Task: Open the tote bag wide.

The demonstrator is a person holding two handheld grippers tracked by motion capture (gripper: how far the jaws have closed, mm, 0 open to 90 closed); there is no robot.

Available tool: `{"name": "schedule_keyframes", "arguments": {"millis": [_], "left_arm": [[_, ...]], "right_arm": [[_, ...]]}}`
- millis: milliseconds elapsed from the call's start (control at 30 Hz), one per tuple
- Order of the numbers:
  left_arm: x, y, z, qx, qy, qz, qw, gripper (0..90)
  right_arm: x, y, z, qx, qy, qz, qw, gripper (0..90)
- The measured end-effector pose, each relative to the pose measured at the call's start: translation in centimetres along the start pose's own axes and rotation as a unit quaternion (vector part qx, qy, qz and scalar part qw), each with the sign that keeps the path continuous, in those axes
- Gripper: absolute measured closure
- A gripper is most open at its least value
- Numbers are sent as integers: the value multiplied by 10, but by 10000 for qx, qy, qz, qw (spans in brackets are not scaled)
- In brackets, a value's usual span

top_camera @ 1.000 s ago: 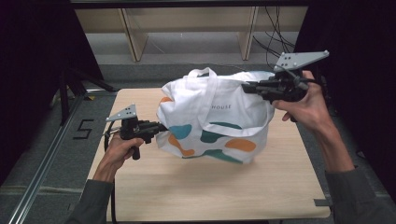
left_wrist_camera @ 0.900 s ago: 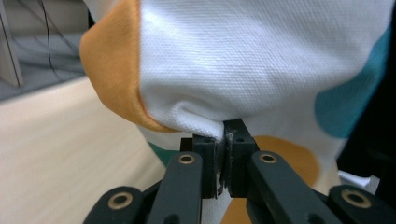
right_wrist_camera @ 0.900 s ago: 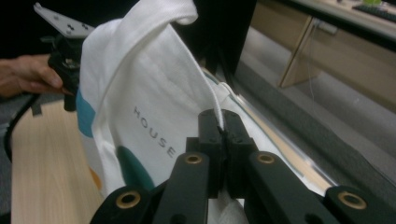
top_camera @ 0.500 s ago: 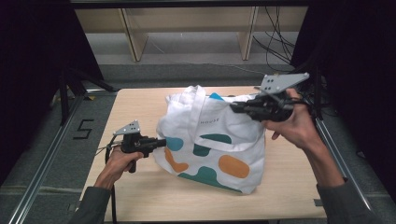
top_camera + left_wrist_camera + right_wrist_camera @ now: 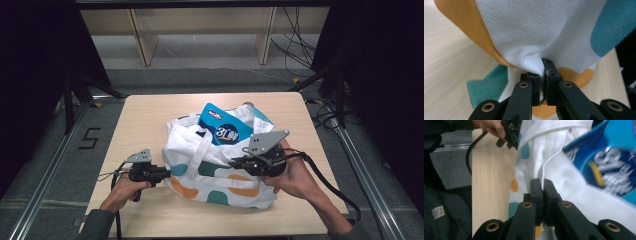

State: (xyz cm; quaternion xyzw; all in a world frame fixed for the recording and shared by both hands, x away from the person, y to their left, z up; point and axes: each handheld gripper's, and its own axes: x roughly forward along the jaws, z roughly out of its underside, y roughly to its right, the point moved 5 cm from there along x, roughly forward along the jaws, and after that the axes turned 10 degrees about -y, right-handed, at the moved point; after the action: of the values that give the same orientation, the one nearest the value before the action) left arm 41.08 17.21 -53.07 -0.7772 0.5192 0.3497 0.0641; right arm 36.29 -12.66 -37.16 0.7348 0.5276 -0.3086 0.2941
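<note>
We see the tote bag (image 5: 215, 165) lying mid-table, long axis left to right, mouth toward the far edge; white cloth with teal and orange blobs, blue packet (image 5: 225, 129) poking out. Left gripper (image 5: 162, 173) and right gripper (image 5: 234, 162) each pinch its fabric, jaws clamped

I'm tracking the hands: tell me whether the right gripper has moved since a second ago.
Yes. The right gripper has come toward the table's near edge, clamped on the tote bag.

Coarse matt cloth bag (image 5: 220, 170) — glossy packet (image 5: 225, 131) — pale wooden table (image 5: 150, 115)
</note>
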Motion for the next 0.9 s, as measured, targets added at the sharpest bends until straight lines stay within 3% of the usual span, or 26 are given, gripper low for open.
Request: {"name": "schedule_keyframes", "arguments": {"millis": [67, 100, 200, 300, 367, 467, 567, 700, 733, 800, 900], "left_arm": [[5, -1, 7, -87, -222, -70, 9997, 849], [7, 1, 8, -211, -152, -3, 9997, 848], [4, 2, 9, -189, -142, -65, 9997, 842], [-9, 5, 4, -202, -140, -118, 9996, 768], [-29, 4, -4, -303, 38, -314, 9990, 656], [-66, 5, -25, -369, 590, -384, 9968, 575], [-95, 3, -58, -544, 1059, -485, 9917, 501], [-101, 3, -97, -781, 1162, -506, 9889, 430], [-100, 3, -104, -808, 1155, -464, 9889, 410], [-94, 3, -119, -883, 1005, -583, 9893, 414], [-82, 5, -137, -1003, 897, -430, 9900, 389]], "right_arm": [[12, -5, 12, 63, -181, -75, 9998, 890], [18, -7, 18, 61, -248, -102, 9996, 889], [29, -12, 35, 219, -425, -246, 9986, 890], [29, -13, 44, 275, -388, -206, 9987, 890], [26, -14, 45, 347, -294, -265, 9986, 889], [26, -16, 47, 309, -274, -256, 9988, 889], [26, -18, 45, 262, -236, -313, 9989, 890], [30, -23, 45, 191, -255, -328, 9990, 890], [30, -25, 46, 189, -272, -334, 9989, 890], [30, -27, 46, 242, -307, -335, 9987, 890], [29, -28, 46, 212, -290, -355, 9987, 889]]}}
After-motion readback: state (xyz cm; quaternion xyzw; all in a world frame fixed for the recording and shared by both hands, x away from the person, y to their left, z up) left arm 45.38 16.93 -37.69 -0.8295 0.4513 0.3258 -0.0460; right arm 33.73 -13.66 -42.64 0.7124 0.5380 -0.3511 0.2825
